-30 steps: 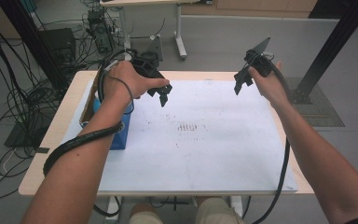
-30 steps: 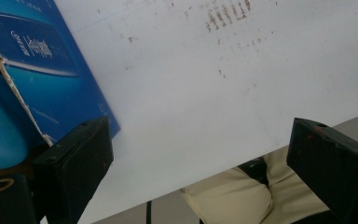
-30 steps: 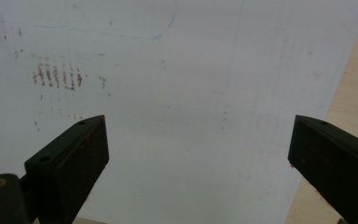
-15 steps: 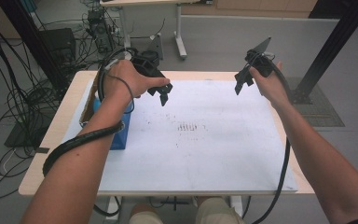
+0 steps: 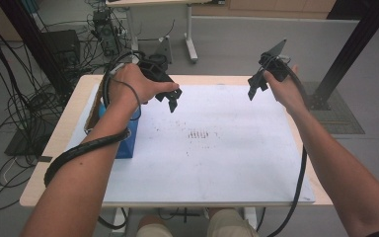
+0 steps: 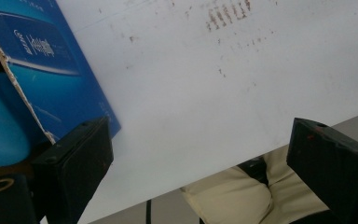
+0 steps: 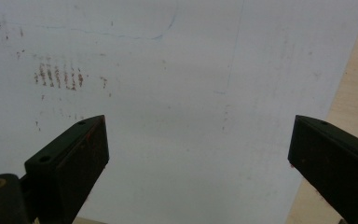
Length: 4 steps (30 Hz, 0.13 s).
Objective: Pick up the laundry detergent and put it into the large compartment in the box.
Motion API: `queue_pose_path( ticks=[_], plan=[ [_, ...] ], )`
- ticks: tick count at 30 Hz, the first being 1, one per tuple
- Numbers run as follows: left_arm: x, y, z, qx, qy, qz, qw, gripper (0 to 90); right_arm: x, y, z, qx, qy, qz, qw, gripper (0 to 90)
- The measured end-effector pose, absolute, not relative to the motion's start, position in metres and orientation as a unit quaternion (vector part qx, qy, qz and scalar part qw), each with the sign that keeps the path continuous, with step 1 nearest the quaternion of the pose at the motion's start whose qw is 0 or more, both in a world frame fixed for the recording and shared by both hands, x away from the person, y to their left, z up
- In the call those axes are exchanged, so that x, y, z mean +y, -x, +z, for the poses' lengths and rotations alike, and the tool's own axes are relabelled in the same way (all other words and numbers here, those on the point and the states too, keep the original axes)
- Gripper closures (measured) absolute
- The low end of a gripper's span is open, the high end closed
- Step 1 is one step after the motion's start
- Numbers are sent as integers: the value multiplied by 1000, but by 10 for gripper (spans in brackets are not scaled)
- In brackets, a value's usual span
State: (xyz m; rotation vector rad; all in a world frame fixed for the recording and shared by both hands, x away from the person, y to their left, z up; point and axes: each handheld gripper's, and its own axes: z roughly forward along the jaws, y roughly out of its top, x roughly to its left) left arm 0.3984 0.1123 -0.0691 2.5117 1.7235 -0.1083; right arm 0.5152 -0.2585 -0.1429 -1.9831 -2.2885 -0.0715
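Note:
A white sheet covers most of the wooden table, with a patch of brown marks near its middle. My left gripper hovers over the sheet's far left part, open and empty; in the left gripper view its jaws stand wide apart. My right gripper is held above the far right part, also open with nothing between the jaws. A blue cardboard box lies at the table's left, partly under my left forearm; its open end shows something light blue inside.
Cables and equipment crowd the floor to the left and behind the table. A black post on a base plate stands at the far right. The person's knees show below the near table edge.

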Motion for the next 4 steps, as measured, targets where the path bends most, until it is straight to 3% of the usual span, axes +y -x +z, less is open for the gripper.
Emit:
queue_pose_path(
  ticks=[4],
  plan=[
    [112, -399, -70, 564, -824, -36, 46, 74, -260, -514, -142, -755, 653, -25, 56, 48]
  ],
)
